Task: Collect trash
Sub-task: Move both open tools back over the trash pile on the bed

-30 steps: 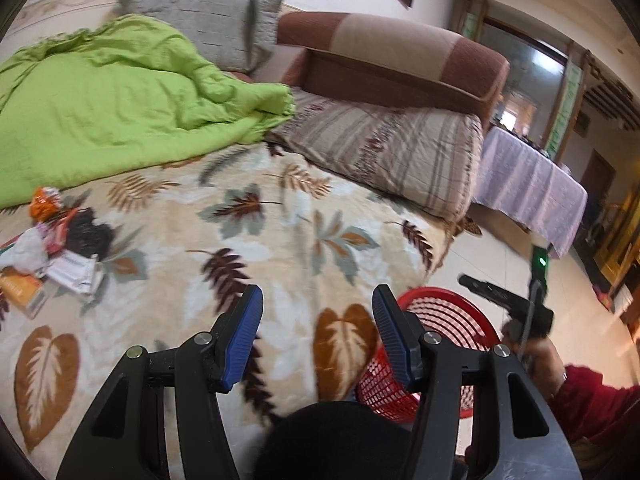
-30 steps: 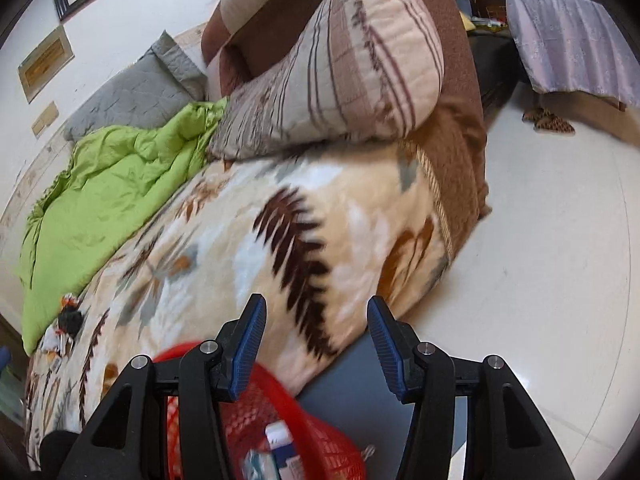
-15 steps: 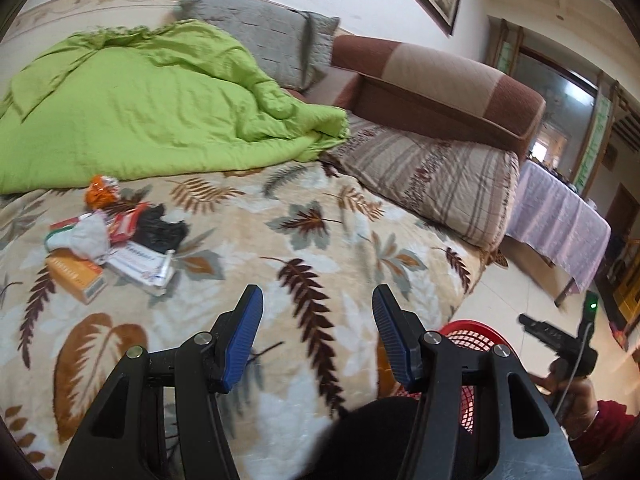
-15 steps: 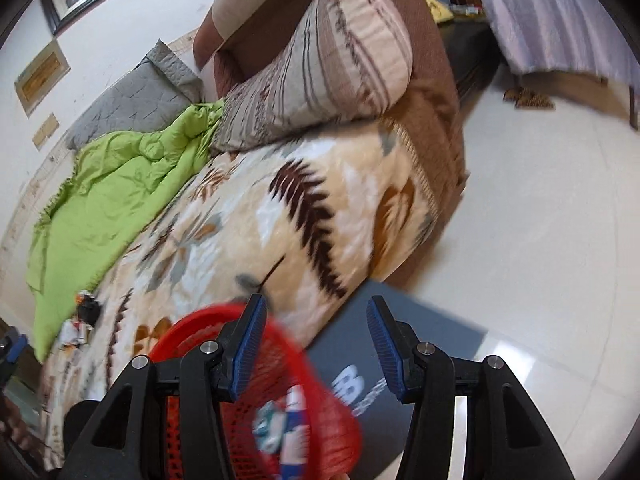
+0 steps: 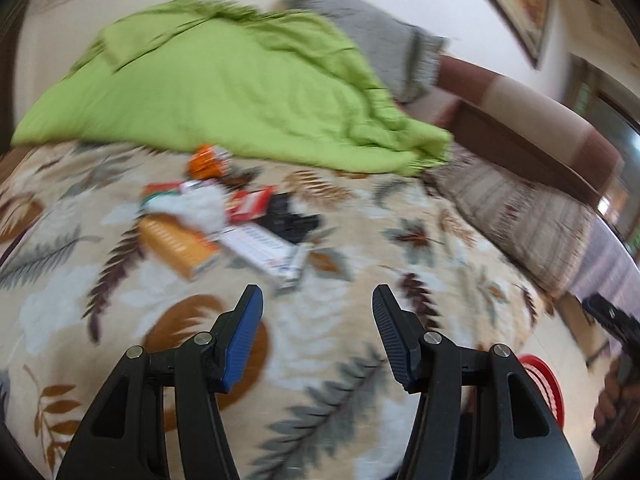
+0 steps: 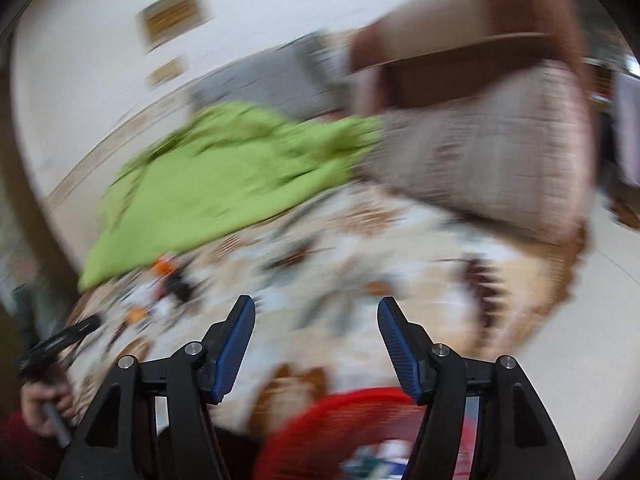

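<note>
Soft indoor daylight, both fisheye views smeared by motion.

We see even, shadowless light with brighter window glare at the left view's right edge. The crumpled lime-green quilt [image 5: 240, 92] is softly blurred there; in the right view it streaks heavily [image 6: 224, 184]. Only the black gripper frames stay sharp, and dark vignetting rounds every corner.

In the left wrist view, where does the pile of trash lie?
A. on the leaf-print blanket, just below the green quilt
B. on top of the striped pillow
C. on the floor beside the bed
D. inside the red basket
A: the trash pile sits on the leaf-print blanket, just below the green quilt's edge.
</note>
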Motion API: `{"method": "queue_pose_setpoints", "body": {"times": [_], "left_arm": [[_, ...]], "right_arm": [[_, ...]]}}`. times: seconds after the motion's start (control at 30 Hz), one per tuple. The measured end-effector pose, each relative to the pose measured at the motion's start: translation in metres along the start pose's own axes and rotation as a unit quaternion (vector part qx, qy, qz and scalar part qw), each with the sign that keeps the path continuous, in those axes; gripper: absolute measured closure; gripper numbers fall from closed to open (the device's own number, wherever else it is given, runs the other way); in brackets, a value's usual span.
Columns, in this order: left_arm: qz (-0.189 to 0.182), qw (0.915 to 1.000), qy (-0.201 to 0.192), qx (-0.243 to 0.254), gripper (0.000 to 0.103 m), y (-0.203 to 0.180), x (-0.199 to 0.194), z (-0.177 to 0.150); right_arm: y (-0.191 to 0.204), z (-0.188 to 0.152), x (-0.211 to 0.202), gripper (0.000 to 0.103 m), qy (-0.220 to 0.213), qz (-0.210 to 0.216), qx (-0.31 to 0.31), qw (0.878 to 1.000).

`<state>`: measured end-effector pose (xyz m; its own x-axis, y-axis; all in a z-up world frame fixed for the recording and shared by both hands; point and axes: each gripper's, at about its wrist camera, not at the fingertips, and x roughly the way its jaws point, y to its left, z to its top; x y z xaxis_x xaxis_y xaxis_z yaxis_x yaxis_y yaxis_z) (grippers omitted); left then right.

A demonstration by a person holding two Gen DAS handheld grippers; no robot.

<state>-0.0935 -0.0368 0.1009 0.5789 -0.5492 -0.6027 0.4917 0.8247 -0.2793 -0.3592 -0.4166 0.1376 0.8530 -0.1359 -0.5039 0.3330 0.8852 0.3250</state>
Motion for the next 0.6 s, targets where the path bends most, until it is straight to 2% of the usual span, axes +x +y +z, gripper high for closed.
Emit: {"method": "queue_pose_setpoints", "body": {"times": [0.07,0.2,0.33,0.43,0.5,0.6], "left_arm": [[0.029,0.9991,0.006,-0.032,0.047,0.025,0.006,0.001],[0.063,0.9950,0.013,-0.076,0.047,0.066,0.019,0.000],[0.094,0.9905,0.010,-0.100,0.047,0.101,0.031,-0.003],[0.105,0.9878,0.014,-0.114,0.047,0.119,0.038,-0.001],[0.107,0.9871,0.009,-0.120,0.047,0.126,0.038,0.001],[0.099,0.9864,0.004,-0.131,0.047,0.132,0.038,0.002]], "right_arm": [[0.037,-0.002,0.024,0.035,0.028,0.042,-0.032,0.998],[0.111,-0.009,0.081,0.035,0.089,0.122,-0.082,0.985],[0.164,-0.014,0.153,0.035,0.158,0.179,-0.076,0.968],[0.183,-0.018,0.214,0.035,0.205,0.196,-0.014,0.959],[0.192,-0.022,0.255,0.035,0.233,0.183,0.018,0.955],[0.208,-0.026,0.303,0.045,0.249,0.179,0.052,0.950]]}}
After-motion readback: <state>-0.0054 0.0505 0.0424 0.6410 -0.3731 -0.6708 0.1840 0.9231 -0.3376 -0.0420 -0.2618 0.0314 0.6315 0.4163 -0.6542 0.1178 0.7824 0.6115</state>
